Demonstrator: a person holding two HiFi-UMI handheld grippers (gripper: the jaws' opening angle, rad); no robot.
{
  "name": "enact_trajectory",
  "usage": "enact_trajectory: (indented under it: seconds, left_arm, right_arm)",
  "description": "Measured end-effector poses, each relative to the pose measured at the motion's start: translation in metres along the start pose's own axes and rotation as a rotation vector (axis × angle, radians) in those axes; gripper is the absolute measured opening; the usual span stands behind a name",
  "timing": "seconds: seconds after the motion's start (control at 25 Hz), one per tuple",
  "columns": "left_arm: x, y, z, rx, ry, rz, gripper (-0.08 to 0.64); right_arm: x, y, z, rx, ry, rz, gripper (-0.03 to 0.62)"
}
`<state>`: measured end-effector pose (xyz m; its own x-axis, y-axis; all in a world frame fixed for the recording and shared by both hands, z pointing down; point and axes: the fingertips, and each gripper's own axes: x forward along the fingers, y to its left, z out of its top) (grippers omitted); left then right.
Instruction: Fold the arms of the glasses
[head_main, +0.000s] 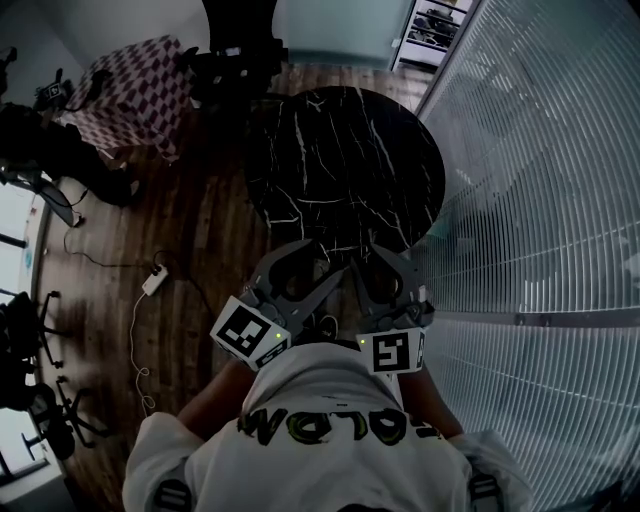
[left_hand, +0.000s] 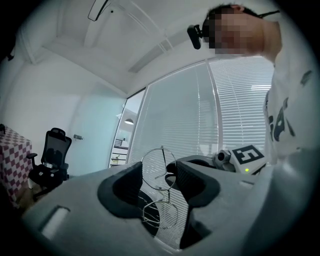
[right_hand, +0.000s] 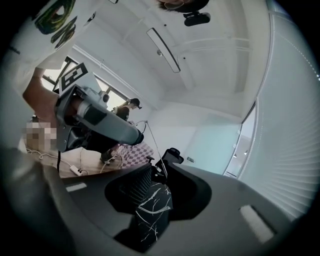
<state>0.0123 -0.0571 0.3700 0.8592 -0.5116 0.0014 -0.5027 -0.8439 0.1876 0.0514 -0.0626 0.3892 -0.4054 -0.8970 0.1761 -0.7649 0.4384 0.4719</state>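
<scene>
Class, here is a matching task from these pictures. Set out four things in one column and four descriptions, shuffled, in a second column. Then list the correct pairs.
Things
1. glasses
2. table
3. cloth
4. power strip

Descriptions
A. white, lying on the wooden floor
B. thin wire frame with clear lenses
C. round, black with white veins
D. checked pattern

Pairs: 1-B; 2-C; 3-D; 4-A

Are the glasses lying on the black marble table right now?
No, the left gripper view shows the glasses held up between the left gripper's jaws, with window blinds behind them.
</scene>
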Motion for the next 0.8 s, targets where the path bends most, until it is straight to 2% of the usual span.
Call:
enact_trajectory:
  seconds: [0.36,0.6,0.8]
  left_arm:
    - [0.0,0.006,0.001,0.008,-0.007,0.007,0.213]
    - [0.002,0.014,-0.006,-0.003,0.01,0.021,0.213]
    - [0.006,0.01,-0.009,-0.007,0.014,0.001,0.213]
  right_arm:
    - [0.004,0.009,-0.005,-0.014,0.025,0.044,0.086]
    - [0.003,0.0,-0.004,-0.02,0.021,-0.002,0.086]
    - [0.008,-0.01,-0.014,-0.05,0.048,-0.025,0.097]
